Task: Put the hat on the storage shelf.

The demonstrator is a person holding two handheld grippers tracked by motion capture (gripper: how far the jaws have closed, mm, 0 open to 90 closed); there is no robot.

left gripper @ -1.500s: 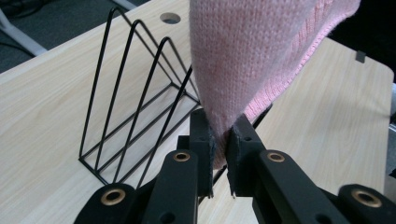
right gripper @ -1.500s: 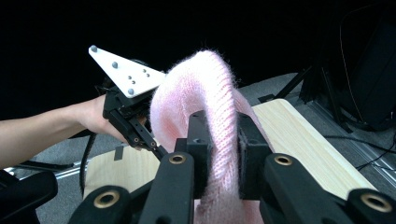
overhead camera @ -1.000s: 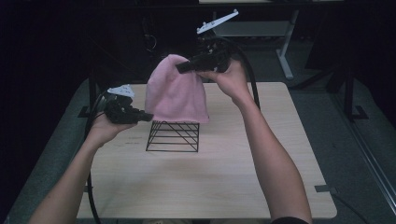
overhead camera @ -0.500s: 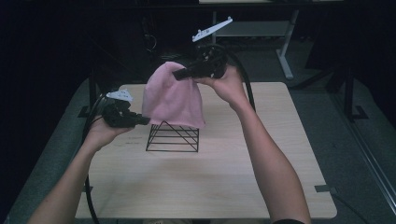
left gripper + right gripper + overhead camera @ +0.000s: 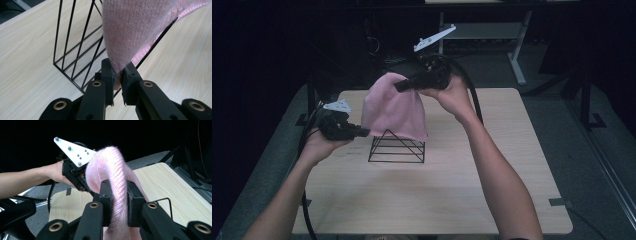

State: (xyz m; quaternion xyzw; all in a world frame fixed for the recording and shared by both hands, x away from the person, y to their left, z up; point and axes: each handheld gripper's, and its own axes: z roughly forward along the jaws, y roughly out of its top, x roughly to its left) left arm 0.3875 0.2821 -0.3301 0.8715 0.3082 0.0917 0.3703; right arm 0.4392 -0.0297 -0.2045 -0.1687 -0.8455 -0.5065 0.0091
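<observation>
**A:** so where's the pink knit hat (image 5: 394, 107) sitting?

**B:** hanging over the black wire rack (image 5: 396, 148) on the wooden table (image 5: 512, 165), draped down over the rack's peak.

**A:** and the grippers?

**B:** right gripper (image 5: 401, 86) is pinching the hat's top, well above the rack. left gripper (image 5: 365, 132), just beside the rack's left end, is clamped on the hat's lower edge.
</observation>
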